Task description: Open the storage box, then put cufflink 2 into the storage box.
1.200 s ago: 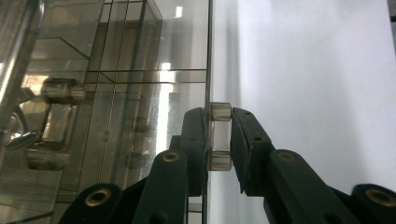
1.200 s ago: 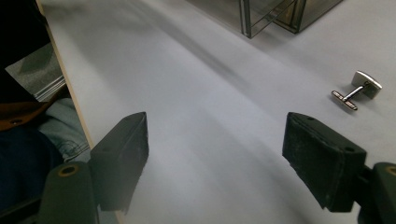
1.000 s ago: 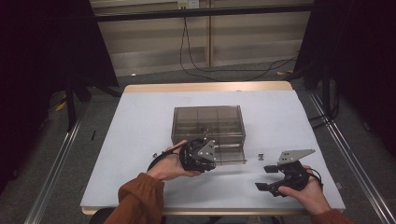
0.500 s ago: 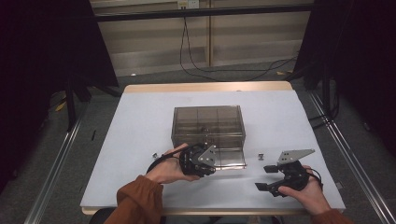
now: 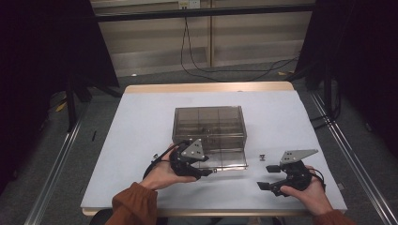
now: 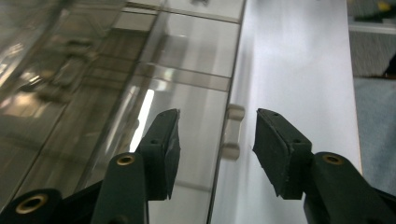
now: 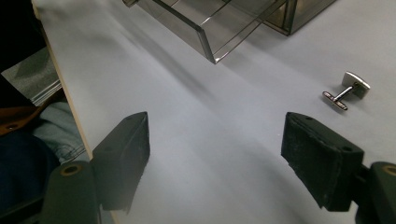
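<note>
A smoky clear drawer box (image 5: 209, 123) stands mid-table, and its lower drawer (image 5: 228, 160) is pulled out toward me. My left gripper (image 5: 212, 171) is at the drawer's front. In the left gripper view its jaws (image 6: 215, 133) have just been opening and stand apart on either side of the drawer's small handle tab (image 6: 233, 132), with the pads off it. A small metal cufflink (image 5: 262, 156) lies on the table right of the drawer, also in the right gripper view (image 7: 346, 89). My right gripper (image 5: 267, 177) rests near the front right edge, open with nothing between its jaws (image 7: 215, 154).
The white table top (image 5: 141, 140) has free room left of and behind the box. The table's front edge (image 7: 70, 107) runs close beside my right gripper, with the person's trouser leg below it. Cables and dark stands lie beyond the far edge.
The left gripper's jaws have opened off the drawer's handle, and the hand has drawn back a little to the left. The right gripper has stayed put.
</note>
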`<act>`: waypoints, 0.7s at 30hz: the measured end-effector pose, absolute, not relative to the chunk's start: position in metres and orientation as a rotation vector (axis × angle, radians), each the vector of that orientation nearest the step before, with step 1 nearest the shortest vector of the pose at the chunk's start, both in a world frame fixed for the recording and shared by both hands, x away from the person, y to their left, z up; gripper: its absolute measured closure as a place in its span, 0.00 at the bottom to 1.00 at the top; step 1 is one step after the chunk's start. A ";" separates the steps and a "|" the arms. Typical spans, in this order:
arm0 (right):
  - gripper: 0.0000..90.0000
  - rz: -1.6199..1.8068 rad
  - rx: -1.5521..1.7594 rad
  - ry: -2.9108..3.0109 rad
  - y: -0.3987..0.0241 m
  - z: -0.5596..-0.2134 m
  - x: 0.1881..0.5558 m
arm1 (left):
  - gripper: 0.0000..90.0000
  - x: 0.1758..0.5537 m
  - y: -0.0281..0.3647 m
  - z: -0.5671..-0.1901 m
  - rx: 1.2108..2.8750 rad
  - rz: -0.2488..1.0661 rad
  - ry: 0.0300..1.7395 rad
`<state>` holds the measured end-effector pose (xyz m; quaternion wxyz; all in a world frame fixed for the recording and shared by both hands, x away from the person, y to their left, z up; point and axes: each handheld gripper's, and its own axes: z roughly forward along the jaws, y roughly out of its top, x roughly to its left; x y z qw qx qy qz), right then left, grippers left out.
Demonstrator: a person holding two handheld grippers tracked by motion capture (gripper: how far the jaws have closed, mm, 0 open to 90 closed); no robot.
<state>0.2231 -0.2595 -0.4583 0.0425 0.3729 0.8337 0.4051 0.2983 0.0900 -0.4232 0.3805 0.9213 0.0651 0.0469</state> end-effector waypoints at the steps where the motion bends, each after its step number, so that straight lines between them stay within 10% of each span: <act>1: 0.26 1.237 1.149 2.549 -0.260 -0.458 0.223 | 0.51 0.298 0.094 -0.423 2.343 0.131 0.189; 21: 0.36 1.199 1.217 2.509 -0.268 -0.454 0.237 | 0.23 0.274 0.188 -0.429 2.205 0.275 0.566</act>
